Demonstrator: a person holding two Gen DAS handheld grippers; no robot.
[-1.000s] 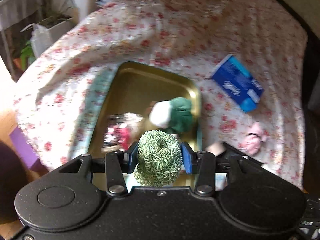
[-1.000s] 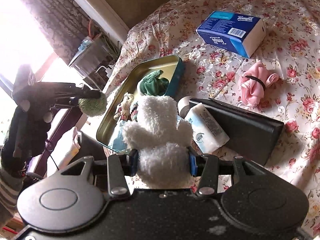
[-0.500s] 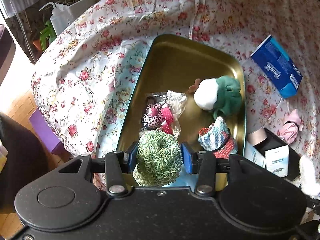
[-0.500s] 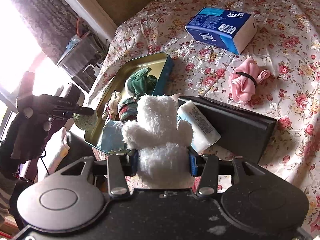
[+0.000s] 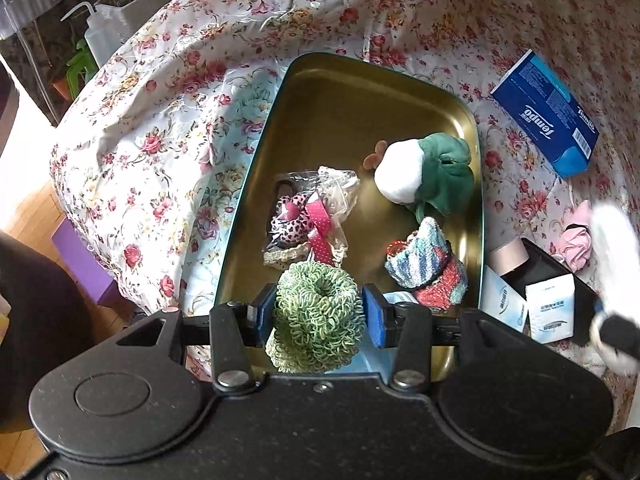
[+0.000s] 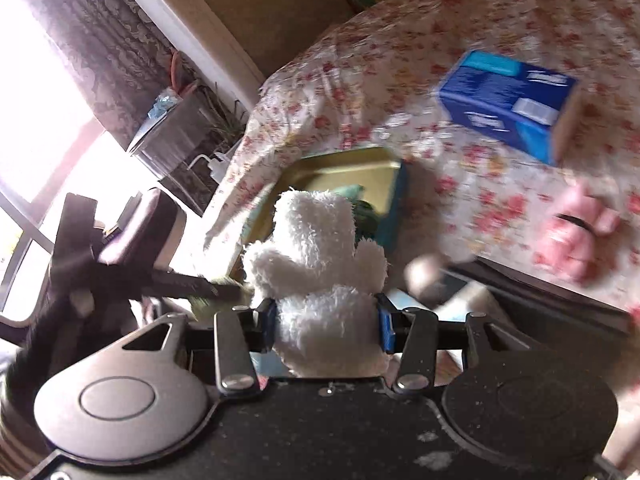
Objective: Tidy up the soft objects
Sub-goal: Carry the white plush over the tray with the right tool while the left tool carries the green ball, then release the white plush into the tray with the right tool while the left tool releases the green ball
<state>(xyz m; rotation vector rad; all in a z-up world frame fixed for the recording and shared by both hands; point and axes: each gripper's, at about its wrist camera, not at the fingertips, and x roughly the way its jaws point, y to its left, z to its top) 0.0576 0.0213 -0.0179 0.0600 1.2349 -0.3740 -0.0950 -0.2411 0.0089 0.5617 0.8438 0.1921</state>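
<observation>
- Left gripper (image 5: 319, 316) lower and nearer the tin than half a second back; jaws clamped on green scrunchie (image 5: 316, 318), same grip as before, hanging over near end of gold tin tray (image 5: 344, 92).
- Tray fills more of left view now; white-and-green plush and knitted piece sit closer to frame middle than before.
- Right gripper (image 6: 325, 322) swung left and closer since earlier frame; right view now motion-blurred, blue box shifted to the right edge region.
- Jaws of right gripper narrow, pinching white fluffy plush (image 6: 320, 268); held in air, near right end of tray, same hold as earlier.
- White plush also seen as blur at right edge of left view (image 5: 614, 236), bigger there than before.
- Counts, in tray: 1 white-and-green plush (image 5: 426, 174), 1 knitted striped blue-red piece (image 5: 426, 266), 1 clear bag of pink hair ties (image 5: 310, 216). Three items lying in tray, plus scrunchie above it.
- Counts, outside tray on floral bedspread (image 5: 160, 120): 1 blue tissue box (image 5: 546, 114), 1 pink cloth bundle (image 5: 576, 240), 1 black flat case (image 5: 548, 268) with 2 small white packets (image 5: 550, 306) at its near end, 1 beige roll (image 5: 508, 254) touching case.
- Grippers: 2, both loaded, one soft item each.
- Tissue box well apart from tray; pink bundle just beside black case.
</observation>
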